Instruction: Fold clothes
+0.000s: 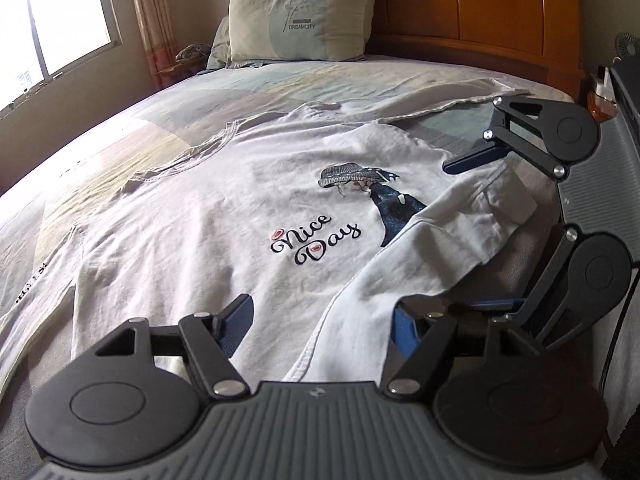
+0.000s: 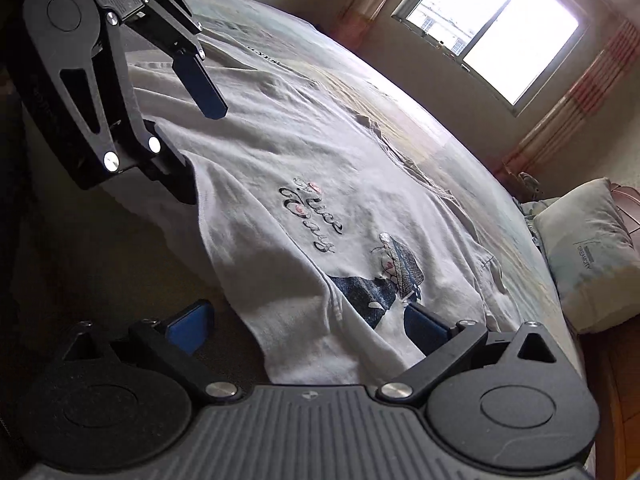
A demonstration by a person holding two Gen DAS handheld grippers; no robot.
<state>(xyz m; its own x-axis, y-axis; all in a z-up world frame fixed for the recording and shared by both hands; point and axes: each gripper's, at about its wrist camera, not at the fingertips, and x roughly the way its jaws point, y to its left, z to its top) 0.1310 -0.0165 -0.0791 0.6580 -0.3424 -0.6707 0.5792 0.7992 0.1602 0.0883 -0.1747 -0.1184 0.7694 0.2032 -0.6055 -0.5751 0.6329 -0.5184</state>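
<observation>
Found the white cotton "Nice Day" print T-shirt [image 1: 200, 220] spread face-up on the pastel patchwork bed [image 1: 280, 80], one side edge turned inward, with left gripper [image 1: 322, 320] and right gripper [image 2: 306, 328] astride that edge - jaws wide apart, pinching nothing - placed either to seize it or let go.

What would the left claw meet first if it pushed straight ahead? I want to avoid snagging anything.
Probably the white T-shirt: the open left claw points across it, its folded-over side already lying between the fingers. Beyond is only bedspread; the height above the cloth is unclear.
</observation>
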